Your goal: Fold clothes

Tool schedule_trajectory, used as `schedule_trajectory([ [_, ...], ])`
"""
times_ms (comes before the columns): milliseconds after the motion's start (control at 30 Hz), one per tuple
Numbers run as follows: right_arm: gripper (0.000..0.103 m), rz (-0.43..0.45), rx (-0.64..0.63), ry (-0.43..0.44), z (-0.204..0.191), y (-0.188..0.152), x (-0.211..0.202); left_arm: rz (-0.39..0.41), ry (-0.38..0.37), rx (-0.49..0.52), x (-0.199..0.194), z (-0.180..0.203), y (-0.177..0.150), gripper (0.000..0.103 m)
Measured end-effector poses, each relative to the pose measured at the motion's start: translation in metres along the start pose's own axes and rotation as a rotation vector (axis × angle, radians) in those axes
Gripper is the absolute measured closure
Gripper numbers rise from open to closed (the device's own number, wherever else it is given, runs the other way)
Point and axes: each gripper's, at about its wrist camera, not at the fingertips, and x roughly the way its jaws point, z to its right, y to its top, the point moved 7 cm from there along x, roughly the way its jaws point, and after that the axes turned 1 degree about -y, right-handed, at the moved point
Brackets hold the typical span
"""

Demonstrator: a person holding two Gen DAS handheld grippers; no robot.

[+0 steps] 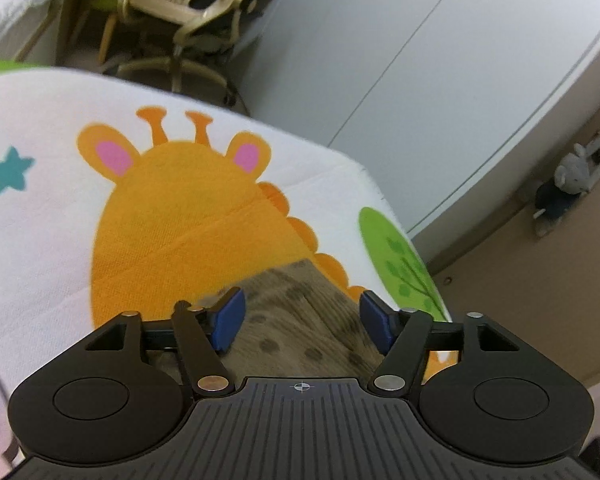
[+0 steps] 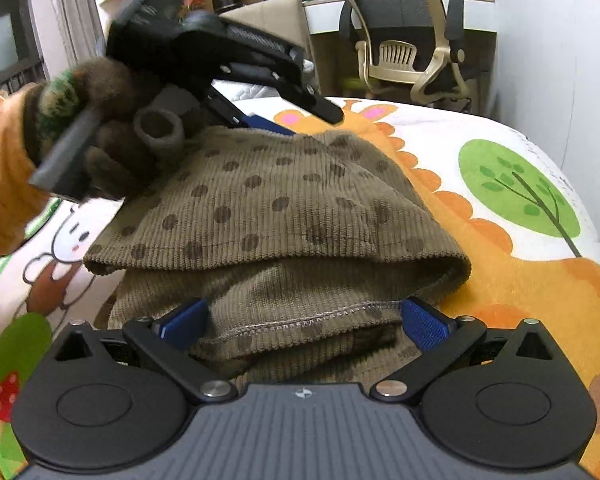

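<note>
Garment edges hidden under tongs

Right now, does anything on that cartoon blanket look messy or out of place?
Only the brown spotted garment: it lies in a bunched, half-folded heap on the giraffe blanket, its top layer draped unevenly over the stitched hem below. Both the left gripper and right gripper are open around it. Nothing looks spilled or damaged.

We note an office chair with a cream frame and dark mesh back, standing beyond the far edge of a bed covered by a cartoon sheet printed with a giraffe, a star and a green tree. A pale grey wall runs beside it. A grey stuffed toy lies on the brown floor. A dark window is at the left.
</note>
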Motion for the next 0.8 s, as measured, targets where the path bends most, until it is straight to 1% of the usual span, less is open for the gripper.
schedule_trajectory([
  [67,0.000,-0.005,-0.005,0.000,0.000,0.000,0.000,0.040,-0.038,0.004,-0.028,0.003,-0.010,0.026],
  [133,0.000,-0.007,0.005,0.016,0.003,0.000,-0.003,0.076,-0.068,0.003,-0.059,0.000,-0.027,0.024],
  [200,0.000,0.031,0.019,0.031,0.008,0.003,-0.016,0.102,-0.073,0.009,-0.087,-0.006,-0.048,0.021],
  [267,0.000,0.098,0.029,0.022,0.017,0.012,-0.032,0.093,-0.063,-0.004,-0.103,-0.013,-0.072,0.017],
  [300,0.000,0.133,0.038,0.007,0.024,0.019,-0.039,0.085,-0.060,-0.014,-0.110,-0.017,-0.083,0.017],
  [367,0.000,0.190,0.067,-0.039,0.039,0.034,-0.048,0.053,-0.066,-0.059,-0.110,-0.023,-0.105,0.017],
  [433,0.000,0.215,0.106,-0.092,0.054,0.048,-0.047,0.021,-0.097,-0.125,-0.103,-0.028,-0.122,0.019],
  [533,0.000,0.193,0.132,-0.177,0.071,0.060,-0.025,-0.007,-0.155,-0.207,-0.093,-0.032,-0.139,0.026],
  [600,0.000,0.160,0.115,-0.239,0.077,0.062,-0.004,-0.012,-0.188,-0.220,-0.090,-0.027,-0.143,0.033],
  [667,0.000,0.091,0.072,-0.288,0.077,0.057,0.024,-0.012,-0.216,-0.222,-0.088,-0.021,-0.146,0.033],
  [733,0.000,0.023,0.029,-0.306,0.070,0.047,0.043,-0.014,-0.223,-0.207,-0.087,-0.014,-0.151,0.029],
  [767,0.000,0.008,0.011,-0.317,0.066,0.042,0.048,-0.019,-0.215,-0.186,-0.087,-0.010,-0.154,0.027],
  [800,0.000,0.013,0.000,-0.328,0.063,0.039,0.048,-0.024,-0.204,-0.155,-0.086,-0.005,-0.158,0.026],
])
